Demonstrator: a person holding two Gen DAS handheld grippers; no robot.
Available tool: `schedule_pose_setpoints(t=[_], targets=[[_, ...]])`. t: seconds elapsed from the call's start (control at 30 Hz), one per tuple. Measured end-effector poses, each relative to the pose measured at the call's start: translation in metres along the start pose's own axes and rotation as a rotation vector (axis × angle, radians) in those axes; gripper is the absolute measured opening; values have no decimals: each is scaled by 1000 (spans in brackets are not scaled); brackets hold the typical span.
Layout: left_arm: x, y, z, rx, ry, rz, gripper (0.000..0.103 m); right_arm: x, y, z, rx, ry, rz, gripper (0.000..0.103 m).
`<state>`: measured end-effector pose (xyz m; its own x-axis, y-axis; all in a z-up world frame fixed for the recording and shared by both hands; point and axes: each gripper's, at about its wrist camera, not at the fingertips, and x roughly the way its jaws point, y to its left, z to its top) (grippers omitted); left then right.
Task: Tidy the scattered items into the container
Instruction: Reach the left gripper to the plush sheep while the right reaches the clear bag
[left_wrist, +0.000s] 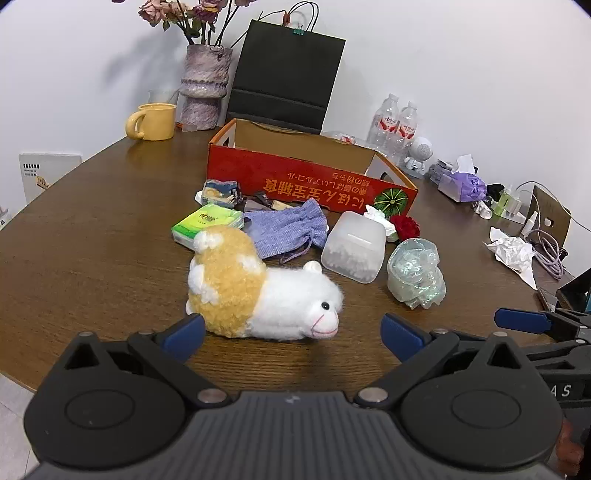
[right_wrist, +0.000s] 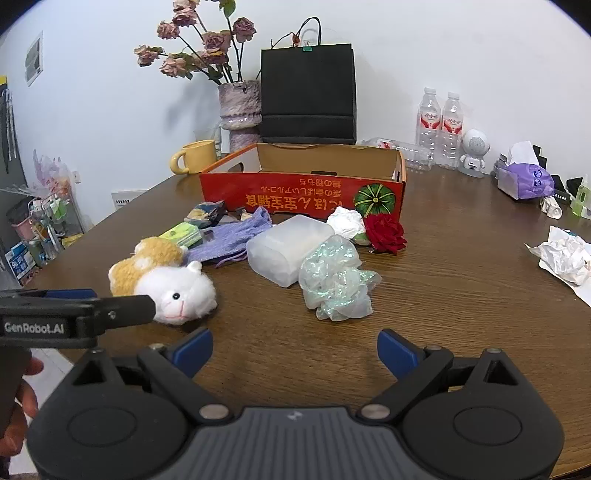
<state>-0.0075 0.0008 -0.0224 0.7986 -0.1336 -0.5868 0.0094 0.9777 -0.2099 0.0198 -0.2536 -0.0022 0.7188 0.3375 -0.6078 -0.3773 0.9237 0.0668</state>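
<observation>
A white and tan plush sheep (left_wrist: 266, 291) (right_wrist: 166, 280) lies on the brown table, just ahead of my open left gripper (left_wrist: 293, 330), which touches nothing. My right gripper (right_wrist: 295, 347) is open too, short of a crumpled shiny plastic bag (right_wrist: 336, 284) (left_wrist: 415, 273). Behind these lie a translucent plastic tub (left_wrist: 352, 247) (right_wrist: 284, 247), a purple knitted pouch (left_wrist: 284, 227) (right_wrist: 232, 238), a green tissue pack (left_wrist: 207, 223) (right_wrist: 183, 233), a red rose (left_wrist: 404, 226) (right_wrist: 386, 232) and a white paper wad (right_wrist: 347, 221). The red cardboard box (left_wrist: 310, 181) (right_wrist: 295, 192) stands open behind them.
A yellow mug (left_wrist: 153, 122), a flower vase (left_wrist: 203, 88) and a black paper bag (left_wrist: 286, 74) stand behind the box. Water bottles (right_wrist: 439, 125), a white robot figure (right_wrist: 474, 151), a purple tissue pack (right_wrist: 524, 181) and crumpled paper (right_wrist: 565, 258) fill the right side.
</observation>
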Motion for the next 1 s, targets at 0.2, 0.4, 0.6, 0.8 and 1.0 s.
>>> schedule_pose_setpoints(t=[0.2, 0.4, 0.6, 0.8, 1.0], targets=[[2, 1, -1, -8, 3, 10, 103, -1, -1, -2, -3, -3, -2, 96], [3, 1, -1, -6, 3, 16, 103, 0, -1, -3, 0, -1, 2, 96], [6, 3, 0, -11, 12, 31, 103, 1, -2, -4, 3, 2, -1, 96], [11, 3, 5, 3, 4, 33, 103, 6, -7, -1, 18, -5, -12, 96], [18, 5, 8, 6, 10, 41, 103, 16, -12, 2, 36, 8, -17, 96]])
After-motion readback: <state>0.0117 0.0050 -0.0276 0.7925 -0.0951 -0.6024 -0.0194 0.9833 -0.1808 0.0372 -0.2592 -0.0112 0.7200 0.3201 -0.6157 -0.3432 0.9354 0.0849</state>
